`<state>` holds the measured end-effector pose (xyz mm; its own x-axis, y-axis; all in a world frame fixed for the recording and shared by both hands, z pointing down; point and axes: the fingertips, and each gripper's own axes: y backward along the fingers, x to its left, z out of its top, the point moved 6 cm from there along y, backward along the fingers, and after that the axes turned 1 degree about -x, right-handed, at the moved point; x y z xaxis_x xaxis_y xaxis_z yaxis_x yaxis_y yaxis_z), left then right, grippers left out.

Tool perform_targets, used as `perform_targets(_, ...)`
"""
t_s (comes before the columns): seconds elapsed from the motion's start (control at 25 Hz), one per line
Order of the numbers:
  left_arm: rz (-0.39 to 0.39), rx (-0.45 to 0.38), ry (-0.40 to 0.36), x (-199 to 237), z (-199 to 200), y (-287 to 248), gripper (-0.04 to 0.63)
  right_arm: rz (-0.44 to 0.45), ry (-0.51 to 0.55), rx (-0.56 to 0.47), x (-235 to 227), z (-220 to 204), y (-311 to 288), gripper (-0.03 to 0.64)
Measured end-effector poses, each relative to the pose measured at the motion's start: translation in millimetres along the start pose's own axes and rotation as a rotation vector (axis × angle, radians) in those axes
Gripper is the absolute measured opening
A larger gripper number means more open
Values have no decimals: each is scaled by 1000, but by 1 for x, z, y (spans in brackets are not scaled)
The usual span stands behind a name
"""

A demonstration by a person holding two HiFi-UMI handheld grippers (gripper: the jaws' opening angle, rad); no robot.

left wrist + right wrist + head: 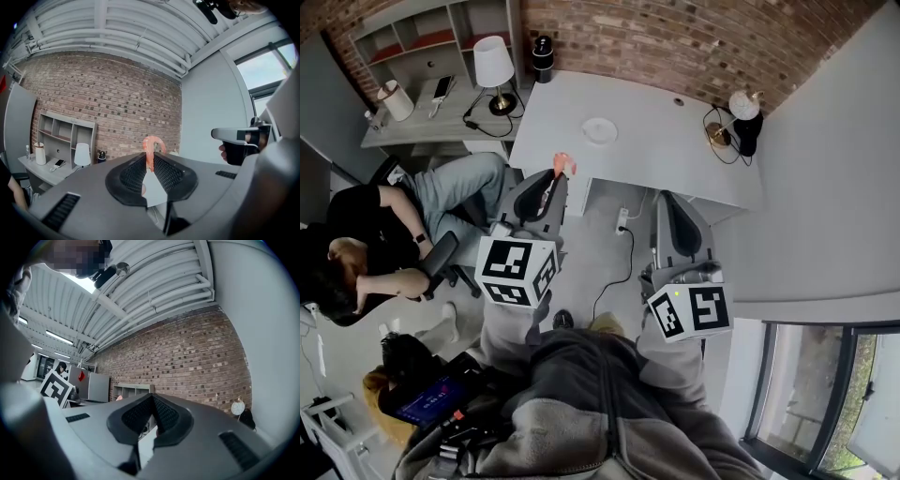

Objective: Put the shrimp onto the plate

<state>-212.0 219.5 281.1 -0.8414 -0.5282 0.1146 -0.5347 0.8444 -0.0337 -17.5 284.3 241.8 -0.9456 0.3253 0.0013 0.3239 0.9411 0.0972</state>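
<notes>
A white worktop (675, 141) is seen from above, set against a brick wall (675, 37). A small round white plate (600, 130) lies near the middle of the worktop, with nothing on it.

The left gripper (558, 180) is held up in front of the near edge of the worktop. It is clenched on a pink, curled shrimp (151, 149), which is pinched by its lower end between the two black ribbed pads. The curved part of the shrimp stands up above the jaw tips. In the head view the shrimp is seen at the near edge of the worktop, held in the air and apart from the plate, which lies farther in.

The right gripper (666, 199) is held to the right of the left one, lower in the head view and over the grey floor (609, 253). Its jaws are pressed together at the tips, and nothing is held between them.

To the left, a separate desk (422, 127) carries a table lamp (493, 67) with a white shade. A seated person (403, 234) in a dark top is seen beside that desk. A black cable (614, 277) trails across the floor between the two grippers.
</notes>
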Motion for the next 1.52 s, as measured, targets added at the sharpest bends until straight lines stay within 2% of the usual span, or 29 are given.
perform_targets(0.24,1,-20,8,5,7,-7,54,12,16,-13,-1,8,-6,0)
perform_targets(0.4,2,-7,14,2,0,-25,54,14,9,4,-18,0,-14,0)
perform_targets(0.6,27,-15,-15,5,-7,-68,54,52,-13,3,-58,-20,-47,0)
perform_targets(0.88,70,-39,-75,23,13,-133,54,83,-53,-41,-110,-25,-110,0)
perform_targets(1.2,115,-38,-87,38,32,-204,54,127,-69,-54,-160,-20,-178,0)
perform_targets(1.36,133,-38,-80,46,37,-232,54,169,-49,-61,-172,-18,-201,0)
perform_targets(1.52,137,-31,-81,45,41,-263,54,171,-57,-50,-195,-19,-219,0)
